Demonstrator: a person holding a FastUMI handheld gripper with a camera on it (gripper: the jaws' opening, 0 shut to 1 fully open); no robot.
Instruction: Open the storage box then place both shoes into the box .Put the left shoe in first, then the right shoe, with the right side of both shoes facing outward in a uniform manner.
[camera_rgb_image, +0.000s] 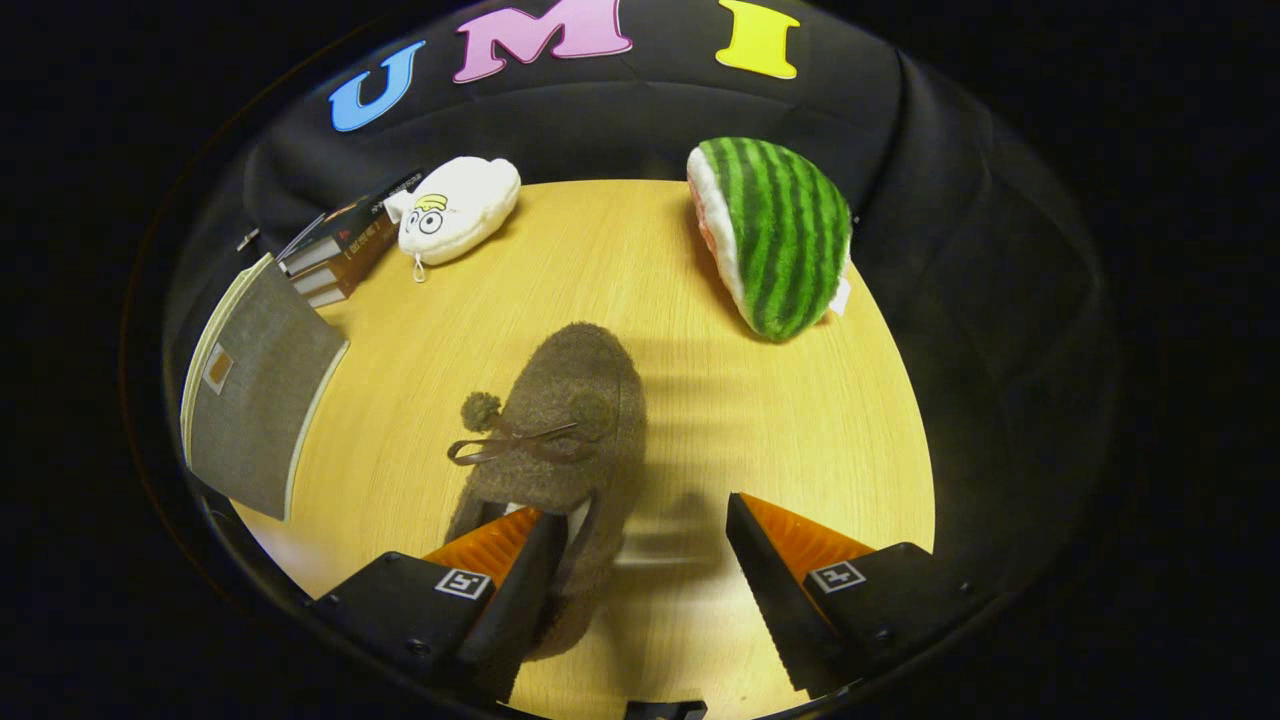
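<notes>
A brown fuzzy shoe (575, 400) with two pom-poms and a thin ribbon bow lies on the wooden table (780, 420), toe pointing away from me. My gripper (640, 510) is open and wide. Its left finger (500, 545) dips into the shoe's heel opening, and its right finger (790, 540) stands over bare table to the right of the shoe. The shoe's right wall lies between the two fingers, and neither presses on it. The grey storage box (260, 390), with a cream rim, stands to the left of the shoe at the table's edge.
A white plush toy (455, 210) lies at the back left beside a stack of books (335, 250). A green striped watermelon plush (780, 235) lies at the back right. Bare table stretches between the shoe and the watermelon plush.
</notes>
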